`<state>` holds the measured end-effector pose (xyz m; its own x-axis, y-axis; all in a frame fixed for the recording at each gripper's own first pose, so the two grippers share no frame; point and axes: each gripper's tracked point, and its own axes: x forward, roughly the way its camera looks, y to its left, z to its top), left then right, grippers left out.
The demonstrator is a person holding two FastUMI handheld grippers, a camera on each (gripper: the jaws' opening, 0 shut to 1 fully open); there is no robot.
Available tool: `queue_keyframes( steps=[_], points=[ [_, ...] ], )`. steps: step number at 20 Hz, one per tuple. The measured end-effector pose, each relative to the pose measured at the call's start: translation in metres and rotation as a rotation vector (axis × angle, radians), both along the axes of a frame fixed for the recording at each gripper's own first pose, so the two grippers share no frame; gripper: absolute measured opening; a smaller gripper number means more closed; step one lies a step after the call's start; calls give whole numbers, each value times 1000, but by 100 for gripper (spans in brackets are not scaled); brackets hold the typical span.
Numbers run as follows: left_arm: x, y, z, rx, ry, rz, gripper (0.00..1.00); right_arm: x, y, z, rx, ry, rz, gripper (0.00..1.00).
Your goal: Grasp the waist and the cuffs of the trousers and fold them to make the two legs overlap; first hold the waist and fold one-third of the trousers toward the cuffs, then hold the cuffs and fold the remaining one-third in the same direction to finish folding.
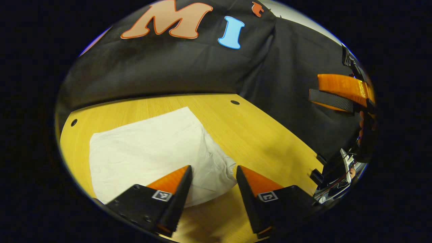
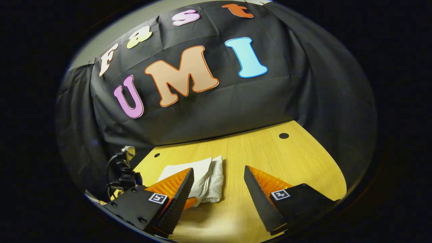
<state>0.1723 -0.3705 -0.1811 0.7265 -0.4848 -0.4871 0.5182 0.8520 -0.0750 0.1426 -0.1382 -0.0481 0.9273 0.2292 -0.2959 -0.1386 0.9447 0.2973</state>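
Trousers [image 1: 148, 148]: white, folded into a compact stack on the wooden table [image 1: 263, 135], at 11 o'clock from the left gripper [image 1: 213, 184].
Feel: likely light, soft, limp.
Hold: layered edge [image 2: 211, 185].
Left gripper: wide, empty.
Right gripper [image 2: 219, 190]: wide, empty.

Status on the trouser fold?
Left gripper open above trousers. Right gripper open, empty. Trousers folded compact on table. Nothing in the way.

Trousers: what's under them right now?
The folded white trousers lie flat on the wooden table, bare wood showing all around. Layers stack at one edge; whatever lies beneath or between the layers is covered.
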Motion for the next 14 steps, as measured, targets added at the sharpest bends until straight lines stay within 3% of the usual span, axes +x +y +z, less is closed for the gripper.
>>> queue_keyframes(
  steps=[1, 4, 10, 14],
  points=[
    [-3, 5, 17, -20, -24, 26, 93, -1, 2, 0, -1, -2, 2, 95],
    [-15, 27, 56, -55, -92, 115, 93, -5, 9, -2, -23, -18, -9, 95],
    [-37, 102, 116, -64, -205, 309, 93, -19, 57, -3, -5, -47, 63, 97],
    [-52, 139, 130, -32, -236, 384, 93, -26, 75, 2, -31, -73, 83, 96]
  ],
)
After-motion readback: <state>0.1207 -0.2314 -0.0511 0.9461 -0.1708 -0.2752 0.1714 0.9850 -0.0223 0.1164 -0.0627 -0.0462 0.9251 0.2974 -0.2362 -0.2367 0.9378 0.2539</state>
